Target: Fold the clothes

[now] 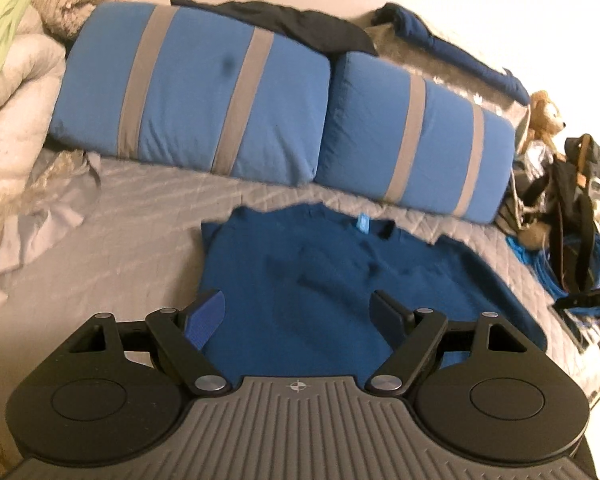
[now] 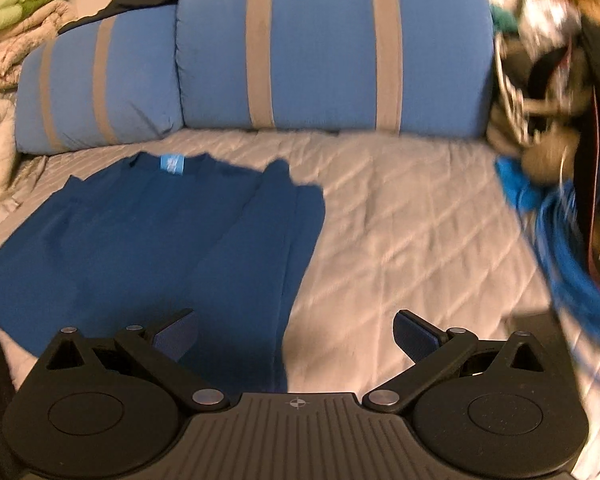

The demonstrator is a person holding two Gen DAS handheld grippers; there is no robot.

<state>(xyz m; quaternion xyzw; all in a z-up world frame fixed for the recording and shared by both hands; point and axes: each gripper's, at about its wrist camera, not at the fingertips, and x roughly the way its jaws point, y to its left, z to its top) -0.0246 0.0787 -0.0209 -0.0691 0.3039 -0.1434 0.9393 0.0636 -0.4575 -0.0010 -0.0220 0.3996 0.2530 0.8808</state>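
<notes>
Your left black two-finger gripper (image 1: 298, 312), low centre of its frame: jaws spread wide, nothing between. Your right black two-finger gripper (image 2: 296, 334): likewise wide, empty.

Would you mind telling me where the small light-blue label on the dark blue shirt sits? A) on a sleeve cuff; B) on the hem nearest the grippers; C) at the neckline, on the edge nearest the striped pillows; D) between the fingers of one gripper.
C: the light-blue label lies at the collar of the dark blue shirt, on the edge facing the striped pillows.
</notes>
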